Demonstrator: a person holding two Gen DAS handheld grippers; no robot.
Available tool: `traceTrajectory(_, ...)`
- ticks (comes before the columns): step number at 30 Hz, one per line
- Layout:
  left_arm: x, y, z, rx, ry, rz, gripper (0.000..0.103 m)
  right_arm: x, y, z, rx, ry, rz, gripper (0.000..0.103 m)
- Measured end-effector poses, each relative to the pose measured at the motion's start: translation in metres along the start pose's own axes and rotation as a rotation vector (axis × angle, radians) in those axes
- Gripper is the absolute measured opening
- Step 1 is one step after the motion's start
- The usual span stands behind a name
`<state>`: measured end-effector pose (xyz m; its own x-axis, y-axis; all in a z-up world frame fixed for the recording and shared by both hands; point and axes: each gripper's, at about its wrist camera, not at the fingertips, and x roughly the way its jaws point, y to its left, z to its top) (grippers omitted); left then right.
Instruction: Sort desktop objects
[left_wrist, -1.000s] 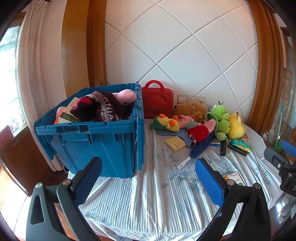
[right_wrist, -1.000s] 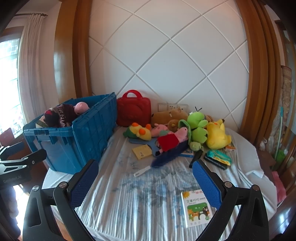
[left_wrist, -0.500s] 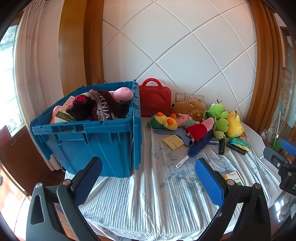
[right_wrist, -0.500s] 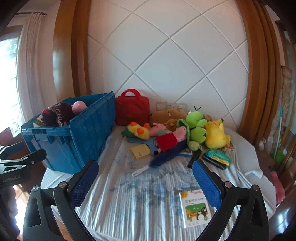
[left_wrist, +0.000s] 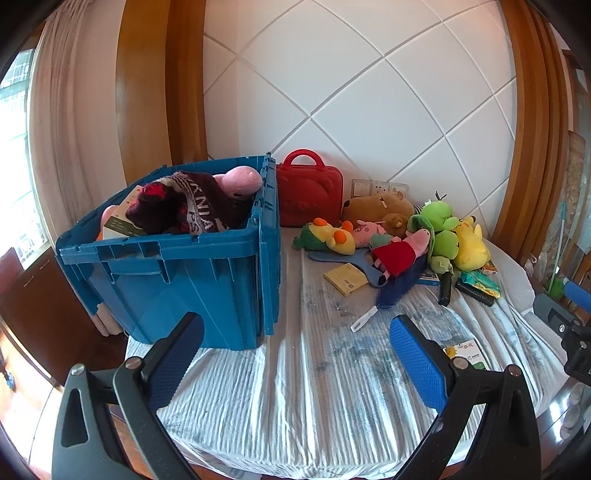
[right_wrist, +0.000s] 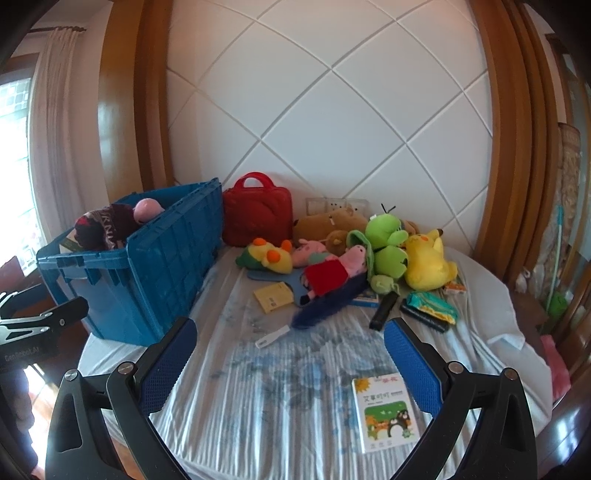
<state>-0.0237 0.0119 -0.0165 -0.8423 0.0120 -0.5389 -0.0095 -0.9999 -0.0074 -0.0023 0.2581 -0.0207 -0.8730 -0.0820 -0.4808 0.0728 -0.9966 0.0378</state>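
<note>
A blue crate (left_wrist: 177, 280) (right_wrist: 155, 266) stands at the table's left, holding a dark knitted hat (left_wrist: 184, 210) and a pink plush (left_wrist: 240, 179). A pile of plush toys lies at the back: a green frog (right_wrist: 388, 240), a yellow Pikachu (right_wrist: 428, 262), a red-dressed pig (right_wrist: 332, 271) and a brown bear (left_wrist: 380, 206). A yellow booklet (right_wrist: 275, 295), a white thermometer (right_wrist: 273, 336), a black remote (right_wrist: 384, 312) and a picture book (right_wrist: 384, 413) lie on the cloth. My left gripper (left_wrist: 295, 350) and right gripper (right_wrist: 288, 354) are open and empty above the near table edge.
A red case (right_wrist: 258, 218) leans on the white quilted wall behind the crate. A green packet (right_wrist: 430, 306) lies right of the remote. The striped cloth (right_wrist: 277, 406) covers a round table. Wooden pillars flank the wall; a window and curtain are at left.
Both views shifted slightly; the left gripper drifted a little left, so the crate and toys sit further right in its view. Both grippers stayed open and empty.
</note>
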Motion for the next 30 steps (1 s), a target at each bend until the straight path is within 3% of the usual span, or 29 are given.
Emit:
traceTrajectory(7, 0.021, -0.021, -0.005, 0.012, 0.035, -0.001, 0.102, 0.017, -0.027, -0.009, 0.024, 0.039, -0.001, 0.103)
traceTrajectory(14, 0.070, -0.053, -0.016, 0.039, 0.126, 0.006, 0.102, 0.038, -0.072, -0.023, 0.068, 0.040, 0.018, 0.103)
traceTrajectory(19, 0.120, -0.076, -0.024, 0.071, 0.213, -0.014, 0.102, 0.069, -0.110, -0.034, 0.162, 0.070, 0.006, 0.103)
traceTrajectory(23, 0.173, -0.098, -0.022, 0.114, 0.284, -0.044, 0.102, 0.099, -0.135, -0.034, 0.183, 0.110, -0.053, 0.103)
traceTrajectory(30, 0.255, -0.125, 0.019, 0.117, 0.304, -0.153, 0.102, 0.162, -0.159, -0.003, 0.199, 0.193, -0.122, 0.103)
